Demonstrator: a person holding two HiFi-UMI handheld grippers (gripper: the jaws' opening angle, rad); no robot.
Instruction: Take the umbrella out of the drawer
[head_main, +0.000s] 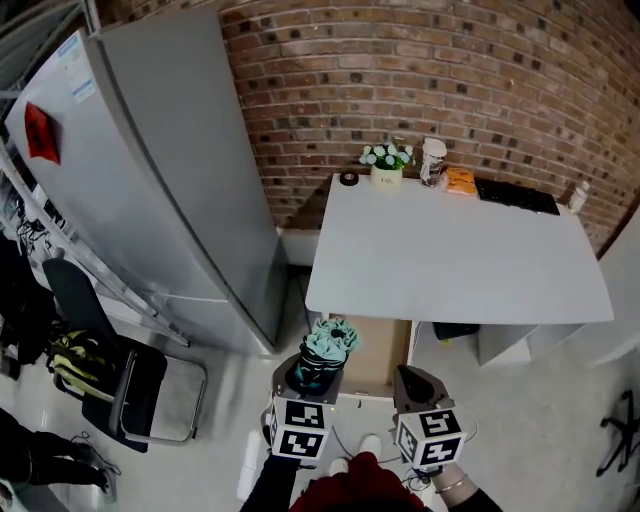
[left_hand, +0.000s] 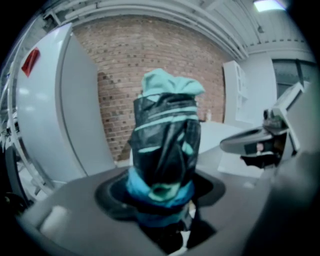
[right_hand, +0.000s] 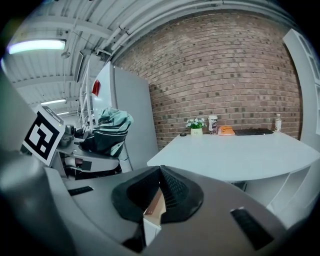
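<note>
Gripping a folded umbrella (head_main: 328, 345) in the left gripper (head_main: 314, 376), with fingers spread wide and pressed on the bundle's lower end. Standing nearly upright there, black and teal, with loose teal cloth bunched at the top. Held out of the drawer (head_main: 380, 352), at its front left corner in the head view, just below the front edge of the table (head_main: 450, 265). Drawn open under the table's front left corner, with bare wood inside.

Carrying nothing in the right gripper (right_hand: 160, 174), with fingertips pressed together at the tip and only a strip of wood and white showing through the gap behind them. Hanging just to the right of the left gripper, side by side with it, short of the table's front edge.

Along the table's back edge, a pot of white flowers (head_main: 386, 165), a cup (head_main: 433, 160), an orange thing (head_main: 460, 181) and a dark keyboard (head_main: 515, 195). At the back left corner, a small dark disc (head_main: 348, 178). Left of the table, against the brick wall (head_main: 420, 70), a tall grey fridge (head_main: 160, 180). Beside it, on the floor, a black chair (head_main: 130, 385).
</note>
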